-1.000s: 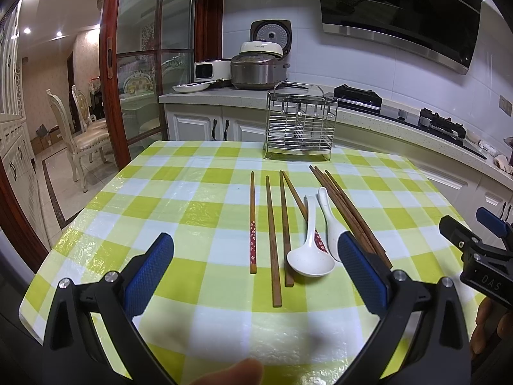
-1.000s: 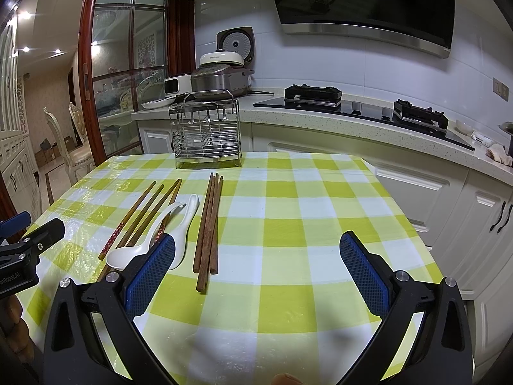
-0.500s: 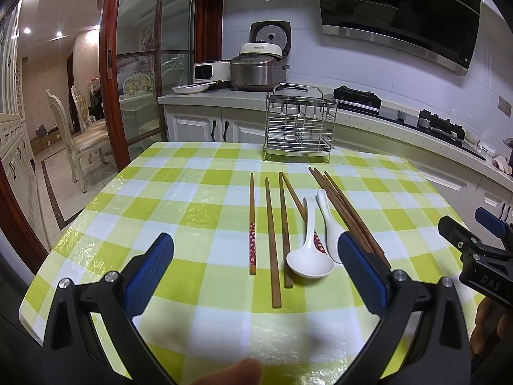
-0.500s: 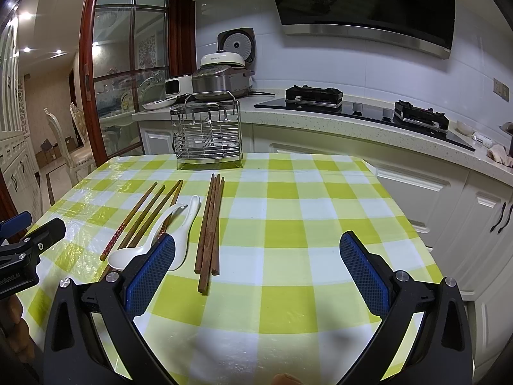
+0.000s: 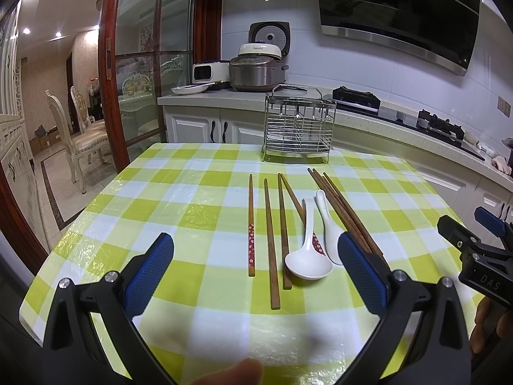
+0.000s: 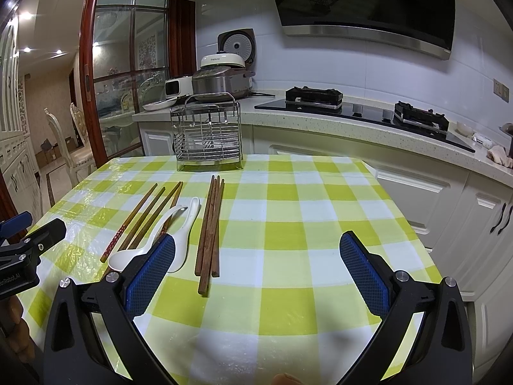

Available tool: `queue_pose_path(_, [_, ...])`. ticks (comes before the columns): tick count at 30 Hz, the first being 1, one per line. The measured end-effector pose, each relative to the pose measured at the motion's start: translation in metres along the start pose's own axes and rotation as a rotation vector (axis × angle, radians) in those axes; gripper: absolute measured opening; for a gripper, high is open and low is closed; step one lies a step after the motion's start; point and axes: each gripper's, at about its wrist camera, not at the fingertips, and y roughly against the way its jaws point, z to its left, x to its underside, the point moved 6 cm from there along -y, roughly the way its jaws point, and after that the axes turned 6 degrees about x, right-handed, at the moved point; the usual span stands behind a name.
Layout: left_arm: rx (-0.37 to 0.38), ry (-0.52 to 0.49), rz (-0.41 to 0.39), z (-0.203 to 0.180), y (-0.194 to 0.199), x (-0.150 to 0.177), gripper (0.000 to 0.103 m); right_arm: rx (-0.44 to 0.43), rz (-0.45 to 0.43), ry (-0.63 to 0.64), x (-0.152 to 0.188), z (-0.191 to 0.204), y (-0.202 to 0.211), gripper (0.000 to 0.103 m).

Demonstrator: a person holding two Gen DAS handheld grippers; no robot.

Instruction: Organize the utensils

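Several brown wooden chopsticks [image 5: 271,240] lie spread on a green-and-white checked table [image 5: 192,205], one with a red patterned end [image 5: 251,247]. A tight bundle of chopsticks [image 5: 346,211] [image 6: 210,227] lies to the right. Two white ceramic spoons [image 5: 309,256] [image 6: 179,234] lie between them. A wire utensil rack [image 5: 299,128] [image 6: 208,134] stands at the table's far edge. My left gripper [image 5: 255,266] is open and empty, above the near table in front of the chopsticks. My right gripper [image 6: 256,266] is open and empty, right of the bundle.
A kitchen counter [image 6: 320,118] runs behind the table with a rice cooker [image 5: 259,67] and a gas hob [image 6: 365,106]. White cabinets [image 6: 481,211] stand to the right. A glass door [image 5: 141,64] and dining chairs [image 5: 80,134] are at left.
Both grippers have stayed open and almost still; the view has shifted very slightly. Nothing on the table has moved.
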Motion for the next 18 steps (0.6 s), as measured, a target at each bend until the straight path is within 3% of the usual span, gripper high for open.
queue_pose_path(18, [0.003, 0.002, 0.000, 0.0008, 0.0002, -0.0004, 0.099, 0.000, 0.000, 0.000, 0.0003, -0.0003, 0.0002, 0.096])
